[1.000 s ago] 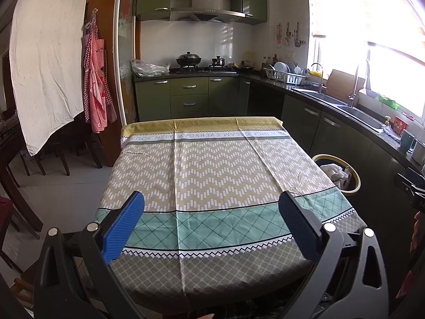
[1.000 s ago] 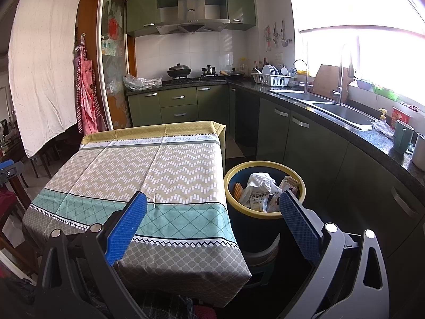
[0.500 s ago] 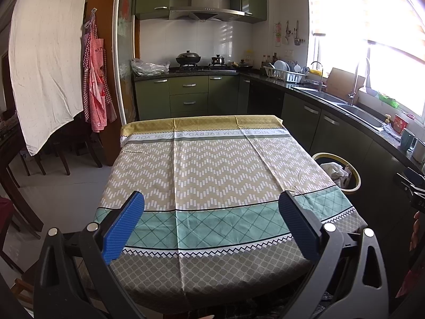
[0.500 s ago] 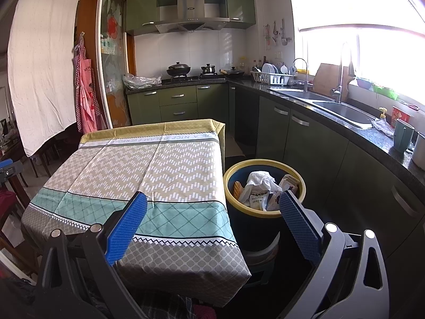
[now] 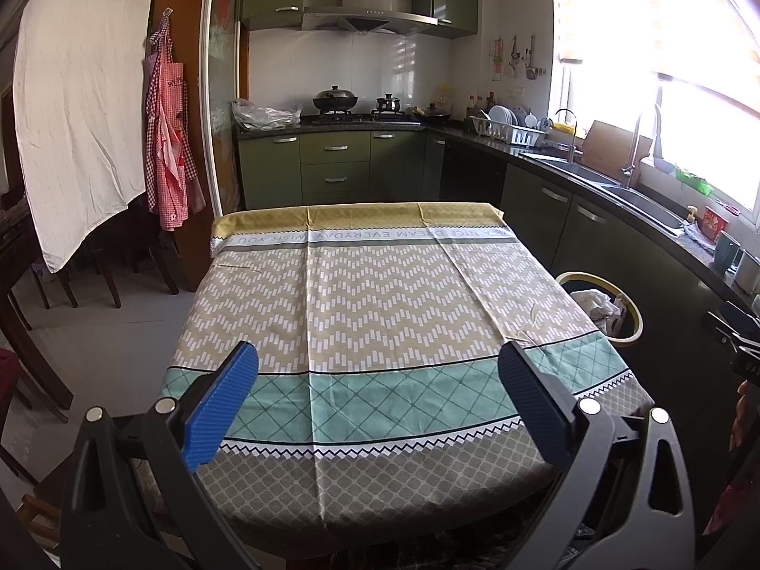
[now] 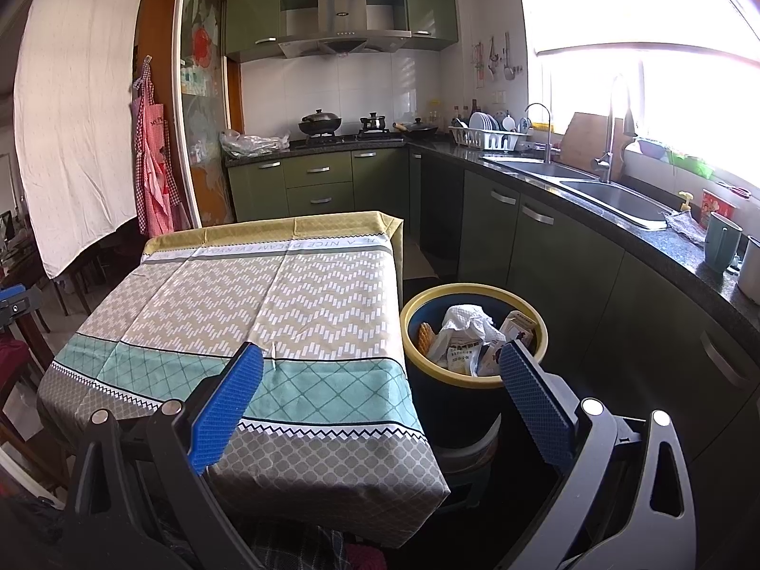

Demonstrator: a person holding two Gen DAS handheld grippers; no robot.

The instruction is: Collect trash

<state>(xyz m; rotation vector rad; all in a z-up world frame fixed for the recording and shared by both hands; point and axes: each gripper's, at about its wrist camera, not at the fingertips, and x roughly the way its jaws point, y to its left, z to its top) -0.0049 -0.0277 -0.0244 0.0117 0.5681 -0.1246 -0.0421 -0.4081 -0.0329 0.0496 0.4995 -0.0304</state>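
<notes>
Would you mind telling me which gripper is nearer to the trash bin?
Right. The right gripper hangs just before the trash bin; the left gripper faces the table, bin off to its right.

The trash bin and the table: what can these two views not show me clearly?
- Trash bin: in the left wrist view, the tablecloth edge hides its near side; only part of the yellow rim shows.
- Bin contents: in the right wrist view, wrapper print is too small to read, and lower layers are buried.
- Floor under the table: hidden by the hanging cloth in both views.
</notes>
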